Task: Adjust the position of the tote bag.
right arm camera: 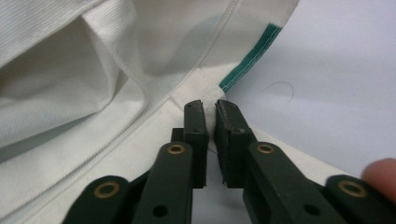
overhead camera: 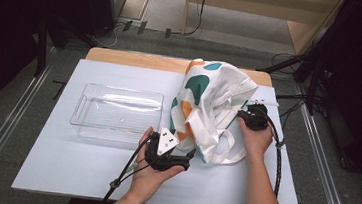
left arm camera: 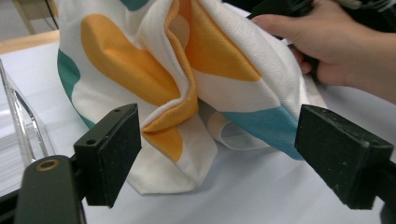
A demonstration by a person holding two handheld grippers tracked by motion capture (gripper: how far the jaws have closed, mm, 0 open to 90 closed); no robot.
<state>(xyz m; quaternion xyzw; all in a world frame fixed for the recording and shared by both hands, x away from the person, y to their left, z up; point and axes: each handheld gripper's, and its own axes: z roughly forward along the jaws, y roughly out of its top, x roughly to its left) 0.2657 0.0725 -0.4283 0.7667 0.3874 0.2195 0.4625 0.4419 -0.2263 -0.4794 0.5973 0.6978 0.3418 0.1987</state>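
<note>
My right gripper (right arm camera: 211,119) has its jaws nearly together, pinching white cloth of the tote bag (overhead camera: 209,104) at the spot where a strap is stitched on beside the teal-edged hem; I see the fabric squeezed between the two pads. From above, that gripper (overhead camera: 253,116) sits at the bag's right edge, with my right hand (overhead camera: 256,137) wrapped around it. My left gripper (left arm camera: 217,154) stands wide open, and it holds nothing: a folded corner of the bag, orange and white, pokes into the gap between the jaws, but neither pad presses on it. From above I see this gripper (overhead camera: 191,153) at the bag's near left corner, in my left hand (overhead camera: 154,172). The bag lies crumpled on the white table (overhead camera: 63,161), right of centre and toward the far side, its far end reaching the bare wooden strip (overhead camera: 123,58) at the table's back edge. Its long axis runs roughly near to far, leaning a little to the left at the near end. The strap loops (overhead camera: 229,154) spill out onto the table on the near right, so the mouth faces near and right, toward my right hand. A clear plastic tray (overhead camera: 117,112) sits just left of the bag, close to its left side; I cannot tell whether they touch.
</note>
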